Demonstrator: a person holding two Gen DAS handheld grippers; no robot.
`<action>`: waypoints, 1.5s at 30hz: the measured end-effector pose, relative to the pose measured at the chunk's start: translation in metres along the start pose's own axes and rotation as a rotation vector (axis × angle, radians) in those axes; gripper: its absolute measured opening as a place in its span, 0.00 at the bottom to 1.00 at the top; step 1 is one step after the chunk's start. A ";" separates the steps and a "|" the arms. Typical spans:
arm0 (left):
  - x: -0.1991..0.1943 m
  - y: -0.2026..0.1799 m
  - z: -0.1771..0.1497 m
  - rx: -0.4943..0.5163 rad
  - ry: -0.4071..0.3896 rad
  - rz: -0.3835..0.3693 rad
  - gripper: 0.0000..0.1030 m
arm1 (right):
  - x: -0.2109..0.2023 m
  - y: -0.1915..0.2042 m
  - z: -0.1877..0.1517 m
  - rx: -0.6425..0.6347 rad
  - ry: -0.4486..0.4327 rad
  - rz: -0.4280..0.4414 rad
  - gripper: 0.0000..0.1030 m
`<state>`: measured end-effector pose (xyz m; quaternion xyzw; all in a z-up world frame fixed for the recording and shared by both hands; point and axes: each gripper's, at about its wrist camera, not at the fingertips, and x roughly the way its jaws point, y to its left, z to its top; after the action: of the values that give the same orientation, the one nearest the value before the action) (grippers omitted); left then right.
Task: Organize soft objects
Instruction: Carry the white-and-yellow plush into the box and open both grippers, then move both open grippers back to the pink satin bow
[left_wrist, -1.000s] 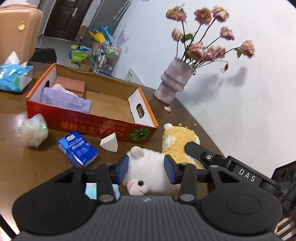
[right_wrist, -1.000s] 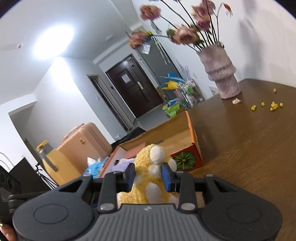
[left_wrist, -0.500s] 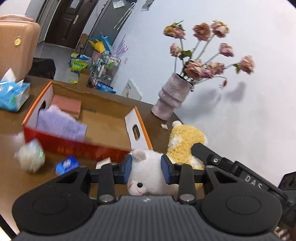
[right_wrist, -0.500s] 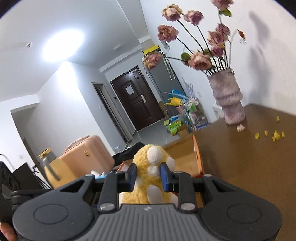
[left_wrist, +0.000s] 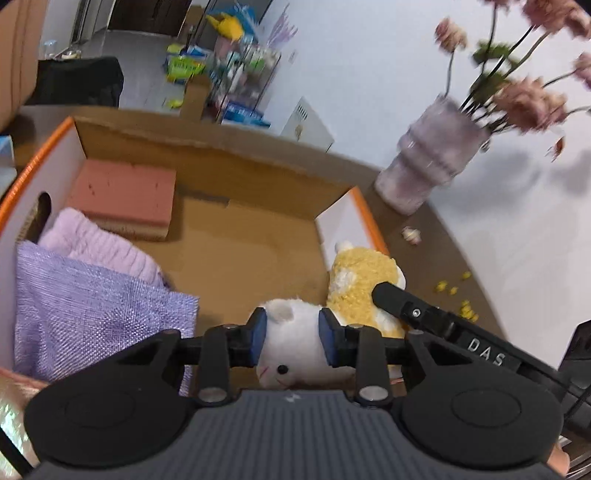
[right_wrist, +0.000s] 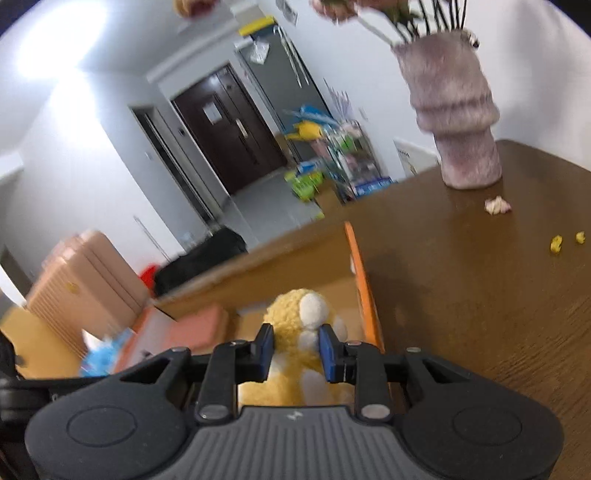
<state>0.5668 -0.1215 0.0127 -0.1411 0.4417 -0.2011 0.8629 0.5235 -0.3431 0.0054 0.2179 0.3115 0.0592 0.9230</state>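
My left gripper (left_wrist: 291, 332) holds a white plush toy (left_wrist: 295, 350) by the head, its blue pads pressing in as the jaws keep closing. It hangs over the front of the open cardboard box (left_wrist: 207, 151). Just to its right is a yellow plush toy (left_wrist: 360, 280), gripped by my right gripper (right_wrist: 296, 350), whose jaws are also closing on the yellow plush toy (right_wrist: 295, 314). That toy hangs inside the box's right end, near the orange-edged wall (right_wrist: 360, 280). In the box lie a pink sponge (left_wrist: 125, 192), a pink knit (left_wrist: 99, 247) and a purple cloth (left_wrist: 92, 314).
A fuzzy vase (left_wrist: 428, 173) with dried flowers stands on the brown table right of the box, with yellow crumbs (left_wrist: 454, 291) near it. Beyond the table are a peach suitcase (right_wrist: 85, 277), a black bag (right_wrist: 199, 262) and a cluttered rack (right_wrist: 343, 162).
Both grippers have swung from the table in front of the box to above it, carrying the toys. The box now fills the left wrist view. Both pairs of jaws have narrowed.
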 end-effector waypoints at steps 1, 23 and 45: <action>0.007 0.002 -0.001 0.002 0.011 0.000 0.30 | 0.005 0.003 -0.003 -0.036 0.004 -0.019 0.22; -0.146 -0.001 -0.046 0.253 -0.273 0.296 0.82 | -0.136 0.062 -0.006 -0.372 -0.226 -0.044 0.57; -0.304 0.018 -0.315 0.311 -0.660 0.420 1.00 | -0.310 0.065 -0.226 -0.471 -0.401 0.087 0.82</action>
<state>0.1523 0.0166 0.0399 0.0270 0.1250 -0.0290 0.9914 0.1418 -0.2780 0.0432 0.0185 0.0915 0.1251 0.9877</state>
